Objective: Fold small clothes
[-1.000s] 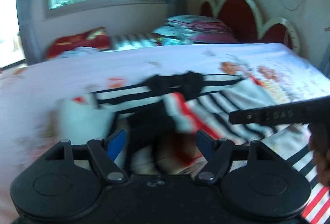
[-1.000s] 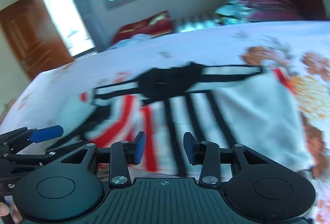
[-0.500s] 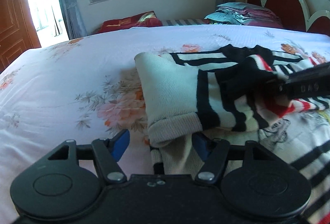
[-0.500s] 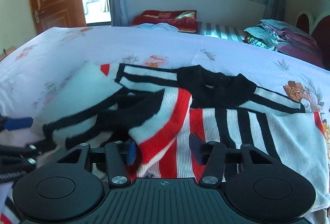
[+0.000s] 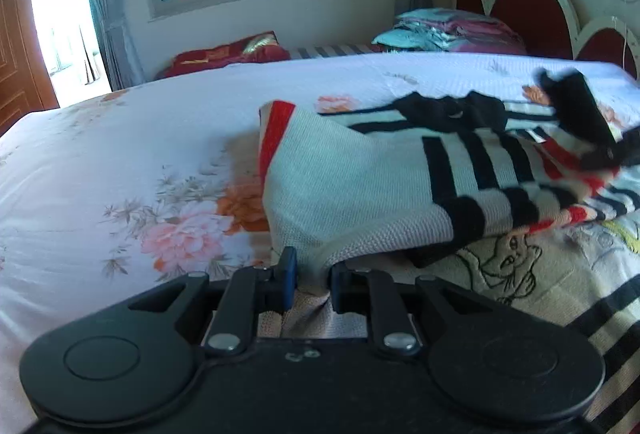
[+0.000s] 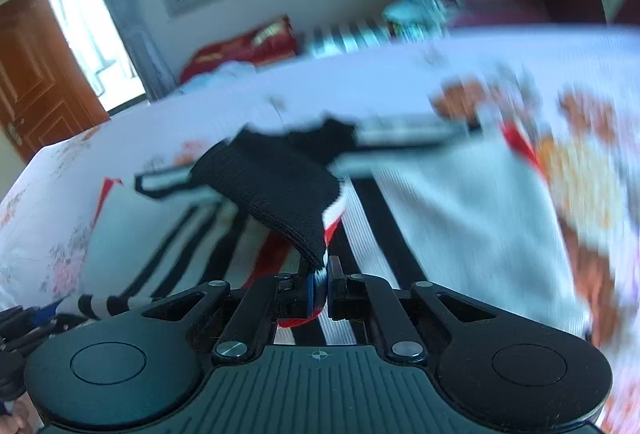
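A small knit sweater (image 5: pixel 352 186), cream with black and red stripes and a black collar, lies on the floral bedsheet (image 5: pixel 120 174). In the left wrist view my left gripper (image 5: pixel 312 274) is low at the sweater's near ribbed hem. Its jaws are closing, with a fold of that hem pinched between the pads. In the right wrist view my right gripper (image 6: pixel 324 274) is shut on the end of a striped sleeve. The sleeve's black cuff (image 6: pixel 280 186) stands up above the sweater's body (image 6: pixel 460 214). This view is blurred.
A second cream garment (image 5: pixel 504 262) with a cartoon drawing and black stripes lies under the sweater at the right. Folded bedding (image 5: pixel 452 30) and a red pillow (image 5: pixel 228 54) sit at the far edge by the red headboard (image 5: pixel 528 10). A wooden door (image 6: pixel 36 74) stands at the left.
Both grippers went from open to shut on the sweater, the left on the hem and the right on the sleeve end. The black cuff now stands raised in front of the right gripper.
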{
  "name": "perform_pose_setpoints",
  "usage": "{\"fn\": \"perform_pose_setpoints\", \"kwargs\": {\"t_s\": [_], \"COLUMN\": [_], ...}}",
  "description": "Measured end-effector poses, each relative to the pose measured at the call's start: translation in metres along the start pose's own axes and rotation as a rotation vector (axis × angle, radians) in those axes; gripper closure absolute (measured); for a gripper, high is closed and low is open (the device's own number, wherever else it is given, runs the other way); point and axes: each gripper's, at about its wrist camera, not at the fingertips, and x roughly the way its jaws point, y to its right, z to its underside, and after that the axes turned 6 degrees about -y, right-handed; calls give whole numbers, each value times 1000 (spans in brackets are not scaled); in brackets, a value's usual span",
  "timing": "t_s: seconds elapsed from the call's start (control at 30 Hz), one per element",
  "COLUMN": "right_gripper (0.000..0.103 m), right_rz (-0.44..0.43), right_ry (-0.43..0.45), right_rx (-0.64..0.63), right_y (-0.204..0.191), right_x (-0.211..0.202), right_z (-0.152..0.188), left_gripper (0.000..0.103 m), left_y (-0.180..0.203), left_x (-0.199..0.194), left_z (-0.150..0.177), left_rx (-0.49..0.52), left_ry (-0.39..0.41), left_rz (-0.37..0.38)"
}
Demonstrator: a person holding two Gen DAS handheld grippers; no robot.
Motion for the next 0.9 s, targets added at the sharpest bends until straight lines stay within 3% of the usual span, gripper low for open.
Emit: {"fn": "perform_pose_setpoints", "kwargs": {"t_s": [0.07, 0.23, 0.4, 0.47, 0.53, 0.63, 0.67, 0.73, 0.9], "right_gripper": [97, 83, 80, 71, 56, 58, 62, 96, 97], "right_rz": [-13, -6, 6, 5, 7, -10, 1, 15, 51], "right_ry": [-7, 16, 28, 27, 33, 47, 49, 39, 126], "right_rx": [68, 123, 157, 168, 166, 163, 152, 125, 11], "right_y": [15, 34, 47, 50, 52, 51, 49, 45, 34], "right_x": [-1, -13, -19, -20, -21, -20, -19, -14, -24], "right_z": [5, 0, -4, -6, -7, -10, -11, -13, -13], "left_gripper": [87, 85, 84, 84, 84, 85, 85, 84, 82], "left_y": [-2, -4, -1, -1, -1, 2, 3, 3, -4], "left_x": [3, 3, 3, 3, 3, 3, 3, 2, -2], "left_z": [2, 1, 1, 1, 1, 1, 1, 1, -1], "left_rx": [2, 2, 20, 19, 19, 28, 28, 26, 2], "left_ry": [-15, -25, -33, -36, -38, -40, -41, -44, -60], "left_rz": [3, 0, -7, -7, -10, -16, -18, -17, 10]}}
